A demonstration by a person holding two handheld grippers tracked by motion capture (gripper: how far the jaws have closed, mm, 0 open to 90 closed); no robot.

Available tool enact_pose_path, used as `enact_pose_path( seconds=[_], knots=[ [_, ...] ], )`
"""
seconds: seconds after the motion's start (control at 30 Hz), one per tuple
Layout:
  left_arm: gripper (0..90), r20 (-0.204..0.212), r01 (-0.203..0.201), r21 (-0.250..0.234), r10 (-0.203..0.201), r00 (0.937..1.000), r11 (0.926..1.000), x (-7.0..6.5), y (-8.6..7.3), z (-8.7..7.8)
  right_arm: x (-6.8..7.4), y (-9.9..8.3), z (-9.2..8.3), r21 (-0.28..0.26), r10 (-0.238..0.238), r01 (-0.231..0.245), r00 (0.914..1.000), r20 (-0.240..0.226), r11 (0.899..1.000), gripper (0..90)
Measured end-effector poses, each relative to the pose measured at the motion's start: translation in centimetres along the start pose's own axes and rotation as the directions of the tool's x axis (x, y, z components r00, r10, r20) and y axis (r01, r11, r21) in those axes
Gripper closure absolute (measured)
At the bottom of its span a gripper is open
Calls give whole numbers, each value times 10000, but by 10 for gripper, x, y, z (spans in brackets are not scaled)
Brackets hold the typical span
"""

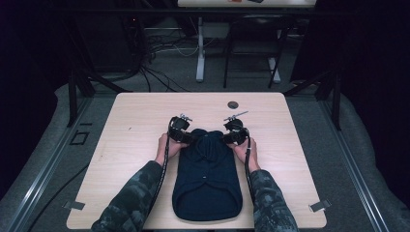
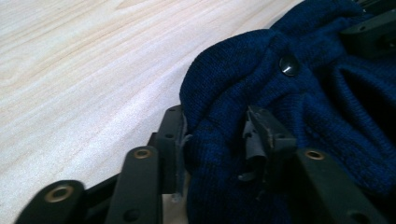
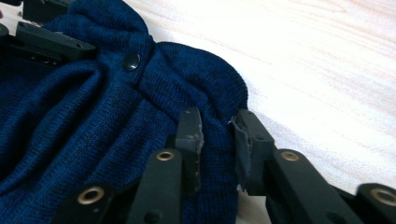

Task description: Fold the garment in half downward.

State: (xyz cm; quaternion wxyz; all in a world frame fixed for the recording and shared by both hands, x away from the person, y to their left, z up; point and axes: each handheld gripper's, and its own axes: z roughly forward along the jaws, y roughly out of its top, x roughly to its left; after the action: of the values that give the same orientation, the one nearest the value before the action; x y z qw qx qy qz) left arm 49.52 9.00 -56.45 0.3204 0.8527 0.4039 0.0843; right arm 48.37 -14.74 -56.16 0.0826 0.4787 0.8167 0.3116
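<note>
left claw (image 2: 215,140) pinching navy knit garment (image 1: 207,179), right claw (image 3: 217,135) clamped on its other corner, wooden table (image 1: 125,125)

One navy sweater (image 1: 207,176) is lying mid-frame on one bench (image 1: 130,125); two tongs, left (image 1: 189,137) and right (image 1: 227,137), are pinching it.

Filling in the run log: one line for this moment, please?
left tongs: shut on sweater | right tongs: shut on sweater | sweater: flat on table
</note>
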Motion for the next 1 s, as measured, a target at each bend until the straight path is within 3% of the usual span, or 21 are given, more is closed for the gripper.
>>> enact_pose_path(
  seconds=[0.23,0.57,0.77,1.0],
  knots=[
    [677,-318,-598,-465,583,9978,9971,-9,0,-8,8,1,-12,-173,-460,464,9987,213,9988,768],
    [668,-161,-900,-860,890,9959,9922,-16,5,-31,21,2,-45,-1008,-1169,1200,9925,355,9876,767],
    [677,40,-1099,-1006,1109,9938,9888,-19,6,-42,28,-2,-58,-1246,-1625,1670,9857,452,9780,763],
    [678,133,-1468,-1066,1490,9887,9834,-26,8,-53,30,-6,-69,-1408,-1871,1903,9817,358,9716,760]
  ],
)
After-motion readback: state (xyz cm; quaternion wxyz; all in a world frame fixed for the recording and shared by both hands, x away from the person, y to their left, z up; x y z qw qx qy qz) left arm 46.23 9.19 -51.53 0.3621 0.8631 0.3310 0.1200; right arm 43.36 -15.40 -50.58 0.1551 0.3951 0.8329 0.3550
